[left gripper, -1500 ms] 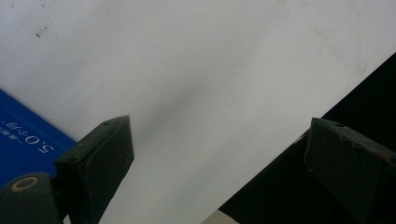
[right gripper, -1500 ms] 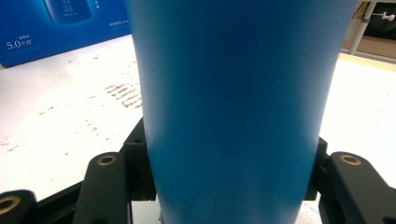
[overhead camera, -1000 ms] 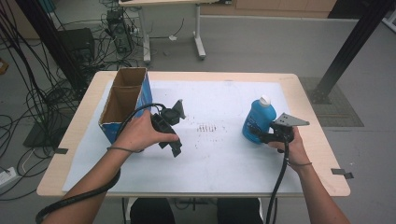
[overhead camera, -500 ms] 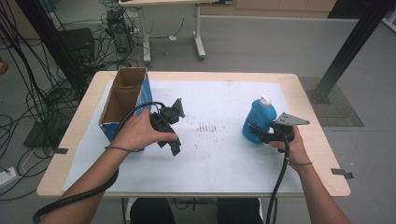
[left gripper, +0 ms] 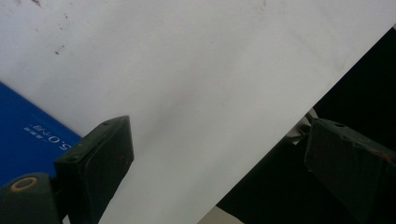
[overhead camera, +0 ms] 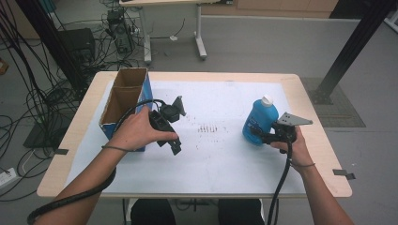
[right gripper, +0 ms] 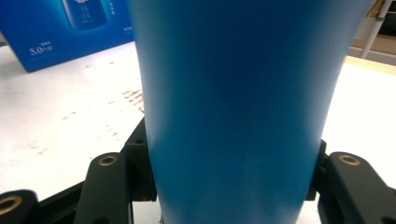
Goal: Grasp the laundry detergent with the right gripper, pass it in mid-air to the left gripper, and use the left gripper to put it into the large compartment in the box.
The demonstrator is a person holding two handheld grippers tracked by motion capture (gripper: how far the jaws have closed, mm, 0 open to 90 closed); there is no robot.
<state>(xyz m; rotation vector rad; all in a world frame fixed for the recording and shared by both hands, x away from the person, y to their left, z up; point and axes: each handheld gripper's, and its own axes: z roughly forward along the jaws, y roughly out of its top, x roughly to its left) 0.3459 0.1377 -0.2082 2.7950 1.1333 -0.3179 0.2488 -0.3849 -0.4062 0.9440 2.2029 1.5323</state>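
A blue bottle with a white cap stands upright at the right of the white mat. My right gripper is shut on its lower body from the near side. In the right gripper view the bottle fills the gap, and the right gripper has one black jaw pressed on each side of it. My left gripper is held in the hand beside an open cardboard box with blue sides. In the left gripper view my left gripper stands open over bare mat with nothing between the jaws.
The blue box lies far off across the mat from the bottle, and its blue side is just left of the left jaw. Faint brown marks dot the mat's middle. The wooden table's rim frames the mat. Cables lie on the floor at left.
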